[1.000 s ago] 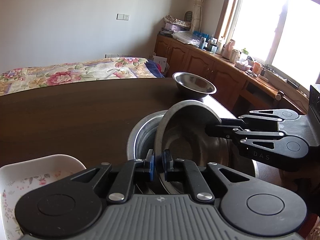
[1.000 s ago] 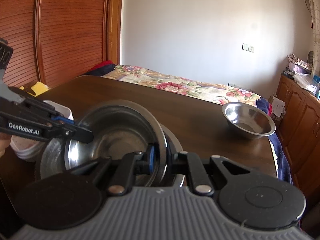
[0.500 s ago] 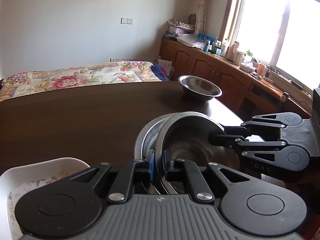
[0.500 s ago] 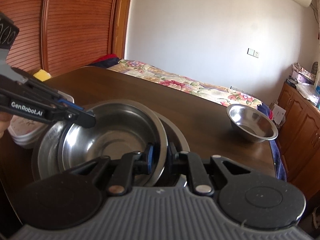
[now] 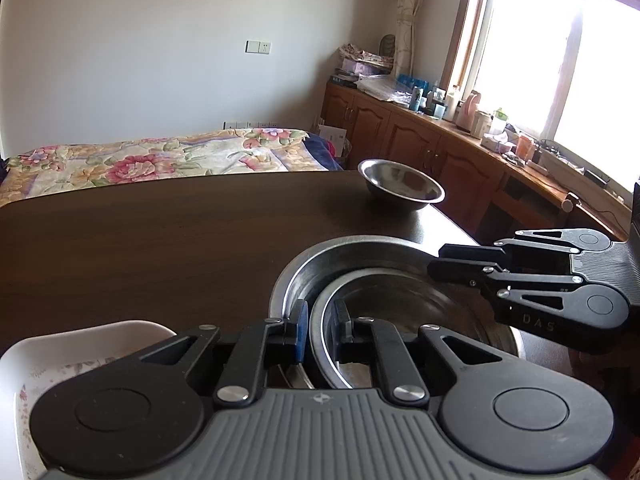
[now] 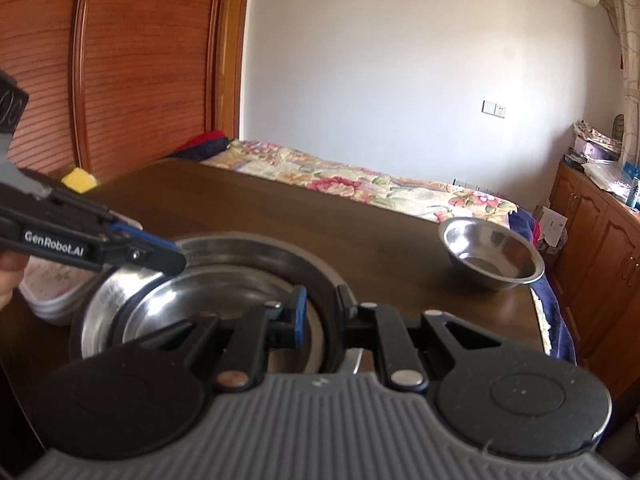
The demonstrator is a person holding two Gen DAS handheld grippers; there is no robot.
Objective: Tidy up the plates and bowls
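- Both tools have opened: the left tool (image 5: 318, 330) and right tool (image 6: 320, 314) each straddle the inner bowl's (image 5: 400, 304) rim with a gap visible, where half a second ago it was clenched.
- That bowl, earlier tilted, has been lowered flat into the big bowl (image 5: 344, 256) at the counter's (image 5: 160, 232) 5 o'clock.
- Nesting seems done; a small bowl (image 5: 402, 190) waits at 1 o'clock, a white dish (image 5: 80, 344) at 8.

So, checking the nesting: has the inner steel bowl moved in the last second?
Yes. The inner steel bowl tipped down from steeply tilted to nested in the larger bowl.
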